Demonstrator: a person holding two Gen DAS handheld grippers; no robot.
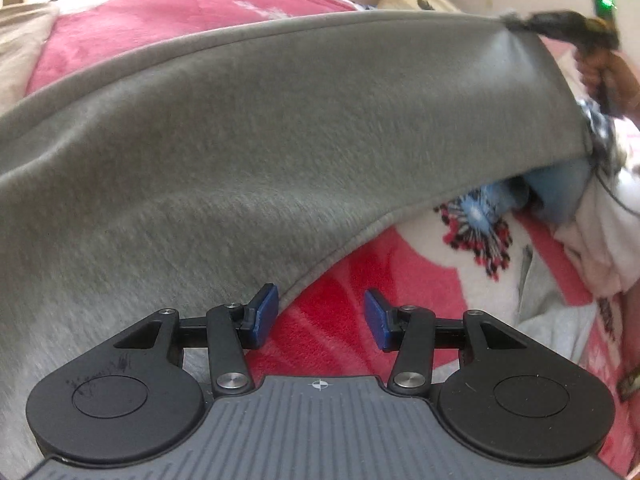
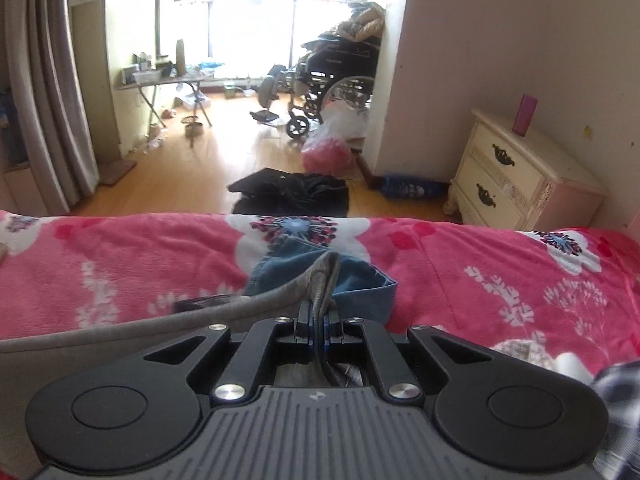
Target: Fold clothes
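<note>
Right gripper [image 2: 316, 326] pinches the grey garment [image 1: 248, 152] at its corner; my left gripper [image 1: 320, 316] gapes empty beside its hem. Folding looks barely begun.

Your right gripper [image 2: 319, 326] pinches the grey garment [image 2: 280, 294] hem, jeans [image 2: 296, 268] at twelve o'clock on the blanket [image 2: 120, 256].

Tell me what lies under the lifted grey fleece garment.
Under the grey fleece garment, the pink floral blanket shows, plus part of a blue denim piece near the raised corner pinched by the right gripper. Whatever lies beneath the rest is covered.
</note>
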